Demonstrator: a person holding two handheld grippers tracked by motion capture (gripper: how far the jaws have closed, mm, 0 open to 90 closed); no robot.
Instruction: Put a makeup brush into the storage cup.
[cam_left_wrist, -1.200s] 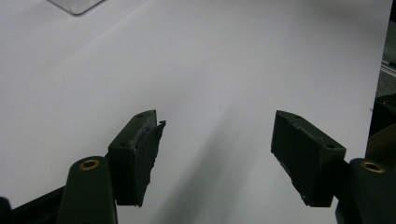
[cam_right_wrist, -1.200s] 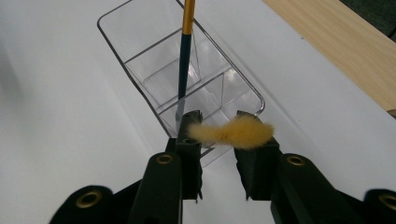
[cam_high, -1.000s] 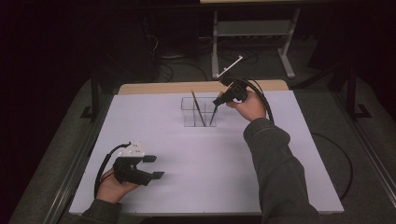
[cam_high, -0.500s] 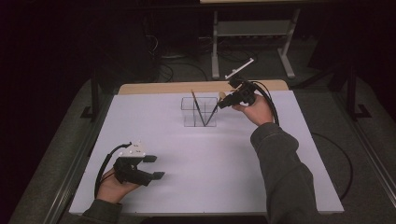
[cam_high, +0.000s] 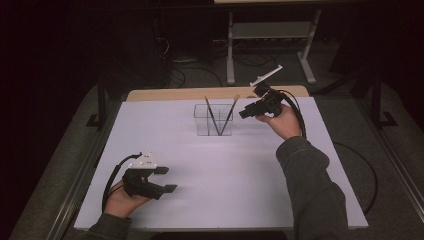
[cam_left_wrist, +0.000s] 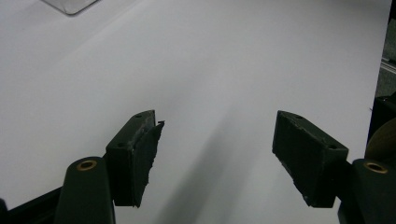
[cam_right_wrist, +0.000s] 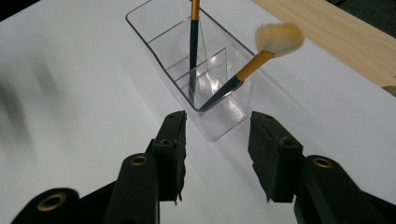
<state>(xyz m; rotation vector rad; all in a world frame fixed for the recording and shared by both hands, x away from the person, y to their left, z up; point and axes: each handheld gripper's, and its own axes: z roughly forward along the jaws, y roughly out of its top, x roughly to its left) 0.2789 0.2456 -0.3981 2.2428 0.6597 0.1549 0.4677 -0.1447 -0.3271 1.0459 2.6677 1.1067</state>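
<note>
Two brushes (cam_right_wrist: 243, 77) stand in a clear plastic holder (cam_right_wrist: 219, 119), and parts of them are hard to read: the upright brush (cam_right_wrist: 193, 51) is cut off by the top edge of the right gripper view, so its head cannot be seen there, and in the high view both are thin dark lines whose tips are too small to make out. The leaning brush has a dark handle, an orange-yellow neck and a pale fluffy head that tilts out over the holder's rim; the upright one has a dark handle with an orange upper part. The holder (cam_high: 214, 121) is see-through with an inner divider, and which compartment each handle foot rests in is hard to tell through the reflections. It stands on the white worktop (cam_high: 225, 175) toward the far edge, near the bare wooden strip. The right tool (cam_high: 245, 113) hangs just beside the holder on its right, clear of it, jaws pointing at it; in its own view the holder's near corner lies just beyond the two pads (cam_right_wrist: 273, 154). Its jaws have just been opening and stand spread with nothing between them. The left tool (cam_high: 167, 179) rests well apart at the near left of the worktop, jaws spread wide over bare white surface, gripping nothing.
</note>
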